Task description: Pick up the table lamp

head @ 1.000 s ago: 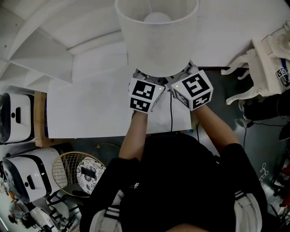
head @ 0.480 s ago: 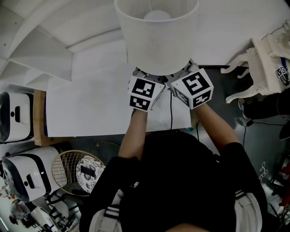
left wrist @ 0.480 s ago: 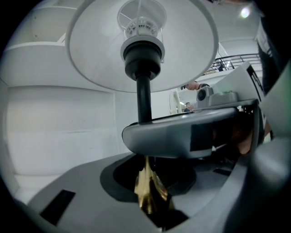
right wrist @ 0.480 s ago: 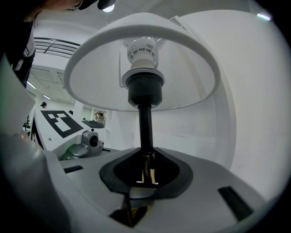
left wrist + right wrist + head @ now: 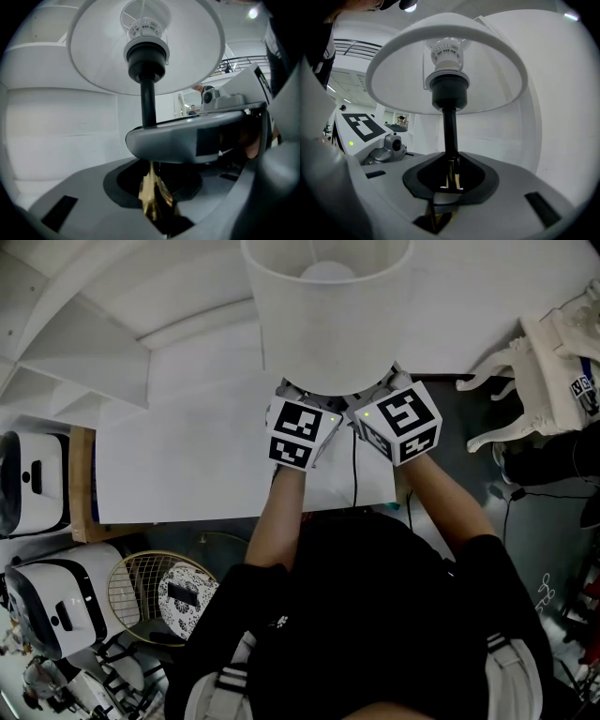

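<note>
White matte tabletop (image 5: 187, 465) below, table lamp (image 5: 323, 315) at 12 o'clock — smooth drum shade (image 5: 487, 70), slim black stem (image 5: 450, 129) turning brassy gold lower down. Clamped on that stem under the shade: left gripper (image 5: 152, 187) and right gripper (image 5: 450, 180) alike. Grasp seemingly done — level, synchronized lift needed next, keeping upright.

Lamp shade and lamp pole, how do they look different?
The shade is white and wide; the pole is black and thin. The shade sits on top; the pole stands under it. Both are round, upright parts of one lamp.
</note>
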The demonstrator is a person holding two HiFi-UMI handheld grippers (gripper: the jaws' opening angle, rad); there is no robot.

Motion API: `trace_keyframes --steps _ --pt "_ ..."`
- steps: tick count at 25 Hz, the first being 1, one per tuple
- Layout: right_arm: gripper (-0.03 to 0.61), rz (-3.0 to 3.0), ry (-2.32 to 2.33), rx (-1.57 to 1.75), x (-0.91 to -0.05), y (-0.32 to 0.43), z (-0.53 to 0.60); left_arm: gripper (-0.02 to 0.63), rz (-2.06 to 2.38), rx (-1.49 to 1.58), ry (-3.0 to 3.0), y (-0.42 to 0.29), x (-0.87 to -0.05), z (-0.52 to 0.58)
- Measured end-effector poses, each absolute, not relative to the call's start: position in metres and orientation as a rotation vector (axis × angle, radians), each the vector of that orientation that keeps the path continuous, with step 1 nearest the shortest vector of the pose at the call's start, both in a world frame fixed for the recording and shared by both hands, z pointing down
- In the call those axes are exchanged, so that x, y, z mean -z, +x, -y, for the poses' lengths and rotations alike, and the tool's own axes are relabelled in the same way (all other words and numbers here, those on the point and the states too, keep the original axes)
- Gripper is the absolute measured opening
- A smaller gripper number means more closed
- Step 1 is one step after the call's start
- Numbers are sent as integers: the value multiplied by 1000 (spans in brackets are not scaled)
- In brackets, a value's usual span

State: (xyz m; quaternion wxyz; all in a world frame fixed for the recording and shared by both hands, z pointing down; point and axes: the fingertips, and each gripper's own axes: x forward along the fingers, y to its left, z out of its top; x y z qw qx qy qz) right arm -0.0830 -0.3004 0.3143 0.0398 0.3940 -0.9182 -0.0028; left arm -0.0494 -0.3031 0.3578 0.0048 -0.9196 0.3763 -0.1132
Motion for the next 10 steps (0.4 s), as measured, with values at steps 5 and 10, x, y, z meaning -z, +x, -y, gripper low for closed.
trace_keyframes --steps 5,10 --pt "86 2802 1213 5 -317 -80 302 110 -1168 358 -2888 -46 -360 304" --pt "86 2799 1217 3 -320 -75 302 110 -1162 364 -2889 -42 -362 304"
